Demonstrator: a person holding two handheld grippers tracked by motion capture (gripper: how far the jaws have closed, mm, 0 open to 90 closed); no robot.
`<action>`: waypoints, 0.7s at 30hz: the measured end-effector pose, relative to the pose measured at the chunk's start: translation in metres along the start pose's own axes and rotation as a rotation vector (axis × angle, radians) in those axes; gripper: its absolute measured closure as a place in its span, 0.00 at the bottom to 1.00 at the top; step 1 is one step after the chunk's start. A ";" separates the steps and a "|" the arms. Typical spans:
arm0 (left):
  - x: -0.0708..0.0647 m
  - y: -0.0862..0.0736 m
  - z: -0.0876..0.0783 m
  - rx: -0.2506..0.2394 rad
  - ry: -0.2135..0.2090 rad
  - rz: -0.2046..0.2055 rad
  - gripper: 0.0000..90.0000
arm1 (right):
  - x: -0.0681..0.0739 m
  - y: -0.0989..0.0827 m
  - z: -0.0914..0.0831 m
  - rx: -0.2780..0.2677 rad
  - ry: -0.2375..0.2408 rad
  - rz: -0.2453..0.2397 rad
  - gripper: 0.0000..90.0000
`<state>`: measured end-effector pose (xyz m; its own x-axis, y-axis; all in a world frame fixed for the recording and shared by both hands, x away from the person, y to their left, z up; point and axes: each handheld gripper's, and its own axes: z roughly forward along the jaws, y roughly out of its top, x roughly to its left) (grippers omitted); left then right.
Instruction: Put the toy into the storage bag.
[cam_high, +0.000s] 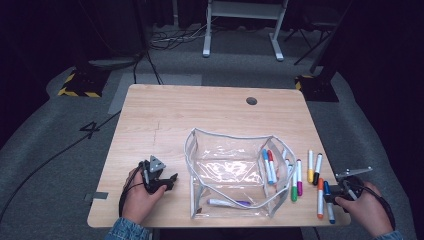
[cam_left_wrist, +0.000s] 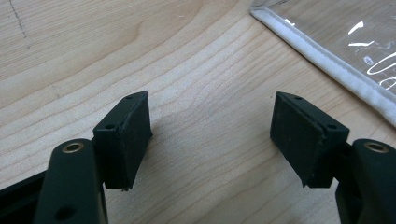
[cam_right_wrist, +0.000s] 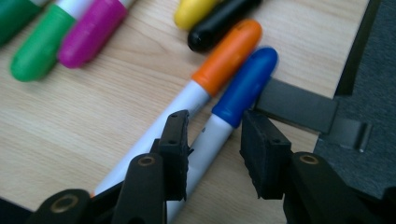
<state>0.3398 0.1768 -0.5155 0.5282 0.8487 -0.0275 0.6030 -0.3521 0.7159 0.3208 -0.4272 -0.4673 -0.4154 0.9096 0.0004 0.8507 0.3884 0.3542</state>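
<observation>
One blue marker sits between your right gripper's part-open jaws, unclamped, beside the orange marker. Light, slick, rolls; pinch mid-barrel.

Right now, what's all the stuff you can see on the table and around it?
Table: one, light wood, middle of the floor.
Clear pouch: one, see-through with white edging, open on the table.
Markers inside the pouch: three; blue-capped and red-capped at its right side, purple-capped near its front.
Markers outside, right of the pouch: six; green, magenta, yellow, black, orange, blue.
Tape strip: one, dark, at the table's right edge.
White frame legs: beyond the table.
Left tool: open over bare wood.
Right tool: jaws either side of the blue marker.
</observation>
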 end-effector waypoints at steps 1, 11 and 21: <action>0.000 0.000 0.000 0.000 0.000 0.000 0.33 | 0.000 0.000 0.000 0.000 0.000 0.000 0.72; 0.000 0.000 0.000 -0.001 0.000 -0.001 0.33 | -0.005 -0.005 -0.001 0.021 -0.039 0.048 0.86; 0.000 0.000 0.000 0.000 0.000 -0.001 0.33 | 0.000 0.021 -0.049 -0.108 0.014 0.018 0.86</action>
<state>0.3397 0.1767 -0.5155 0.5275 0.8491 -0.0276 0.6030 -0.3513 0.7162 0.3229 -0.4261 -0.4138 -0.4056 0.9138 0.0204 0.8189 0.3533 0.4524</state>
